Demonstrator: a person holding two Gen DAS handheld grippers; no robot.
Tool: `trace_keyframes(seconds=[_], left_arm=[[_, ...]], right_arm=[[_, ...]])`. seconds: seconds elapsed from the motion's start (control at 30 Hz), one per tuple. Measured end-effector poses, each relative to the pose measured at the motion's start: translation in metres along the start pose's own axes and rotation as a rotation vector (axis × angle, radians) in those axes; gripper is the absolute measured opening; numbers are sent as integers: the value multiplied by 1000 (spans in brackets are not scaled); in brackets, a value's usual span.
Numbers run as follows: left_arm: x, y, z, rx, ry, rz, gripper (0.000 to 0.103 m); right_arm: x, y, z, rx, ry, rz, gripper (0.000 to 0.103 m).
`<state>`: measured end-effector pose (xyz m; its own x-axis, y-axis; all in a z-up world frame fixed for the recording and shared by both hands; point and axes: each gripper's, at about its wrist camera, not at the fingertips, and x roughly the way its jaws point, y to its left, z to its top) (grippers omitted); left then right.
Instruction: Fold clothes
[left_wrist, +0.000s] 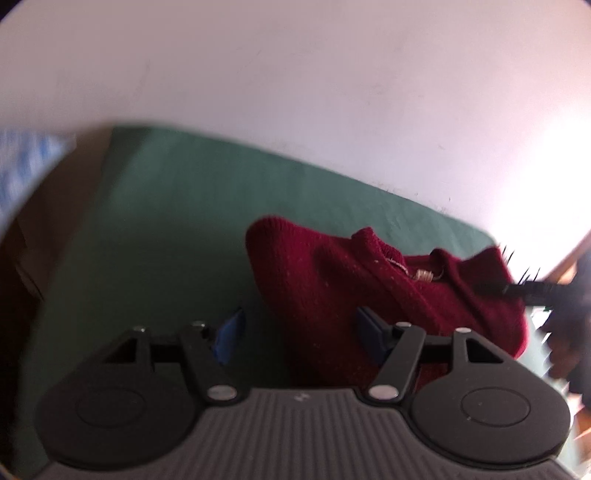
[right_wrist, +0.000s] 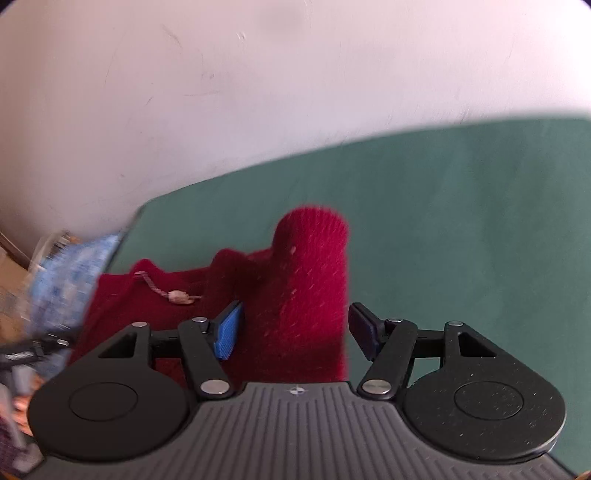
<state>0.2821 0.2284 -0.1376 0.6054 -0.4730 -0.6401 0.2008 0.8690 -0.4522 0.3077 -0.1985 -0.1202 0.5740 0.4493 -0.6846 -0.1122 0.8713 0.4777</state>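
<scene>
Both claws spread — left claw (left_wrist: 297, 334) and right claw (right_wrist: 291, 330) straddling the red sweater (right_wrist: 306, 295) on green counter (right_wrist: 461, 221), pinching nothing — apparently letting a fold settle.

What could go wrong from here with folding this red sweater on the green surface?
1. The red sweater lies bunched, a fold standing up between the open jaws of the right gripper; closing now may catch several layers.
2. The neck tag could snag.
3. The sweater sits close to the green surface's edge in the left view and might slide off.
</scene>
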Motion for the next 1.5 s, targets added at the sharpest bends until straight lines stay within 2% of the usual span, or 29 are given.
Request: trace_keyframes(seconds=[0.07,0.1,0.13,0.17,0.23,0.27,0.37,0.43,0.5,0.6,0.67,0.7,0.8,0.83,0.87,0.93,0.97,1.0,1.1,1.13,1.17,1.2,1.23,1.27,1.3,1.33,1.37,1.43,1.5], left_arm=[[14,4,4,-53,16,-6,87],[20,5,6,-65,14,0,86],[25,4,9,-72,5,3,79],[28,1,10,-70,-2,3,57],[29,-8,10,-53,-16,2,36],[30,-12,10,-45,-23,1,29],[19,-20,8,-54,-67,-8,21],[-4,-18,4,-96,-108,-40,20],[-26,-18,5,-120,-142,-41,19],[-62,-7,8,-140,-207,27,18],[-78,6,12,-142,-235,83,14],[-80,16,14,-154,-230,106,14],[-61,49,20,-185,-157,170,14],[-53,56,19,-186,-132,188,19],[-45,63,17,-184,-112,202,29],[-35,71,15,-168,-93,226,41],[-38,70,17,-149,-100,234,44],[-42,69,19,-122,-107,236,43],[-60,58,24,8,-138,266,51],[-67,54,26,58,-146,290,62],[-74,52,28,108,-153,320,67],[-83,48,31,159,-169,352,67],[-92,45,32,199,-187,385,65],[-100,43,32,234,-203,418,56],[-108,40,32,268,-218,451,42],[-114,37,30,285,-224,449,23],[-118,32,26,293,-226,428,18],[-116,24,18,310,-210,393,20],[-92,16,7,332,-156,376,23]], right_arm=[[9,0,-2,41,8,25,68],[11,4,-3,23,-5,17,67],[13,8,-4,6,-17,10,61],[14,11,-4,1,-19,9,55],[16,15,-3,8,-6,18,42],[15,15,-3,13,-3,28,39],[12,20,0,26,7,93,34],[8,30,4,8,5,149,33],[6,46,11,-17,7,215,32],[20,72,21,-27,47,299,32],[39,90,22,-53,76,322,32],[52,98,22,-66,90,315,32],[82,110,13,-111,73,190,35],[92,113,11,-126,65,145,40],[94,113,9,-127,56,125,41],[90,110,9,-110,38,118,49],[87,108,9,-101,29,115,50],[80,107,11,-103,7,107,51],[46,104,21,-139,-101,71,55],[33,106,24,-161,-145,53,58],[18,108,26,-178,-197,23,59],[6,109,27,-194,-235,-3,56],[-2,112,26,-226,-244,-3,41],[-11,117,22,-269,-242,10,32],[-17,125,15,-324,-235,6,24],[-18,132,7,-384,-223,-18,23],[-18,137,-1,-443,-210,-49,23],[-2,145,-14,-518,-160,-81,21],[18,151,-24,-561,-116,-114,21]])
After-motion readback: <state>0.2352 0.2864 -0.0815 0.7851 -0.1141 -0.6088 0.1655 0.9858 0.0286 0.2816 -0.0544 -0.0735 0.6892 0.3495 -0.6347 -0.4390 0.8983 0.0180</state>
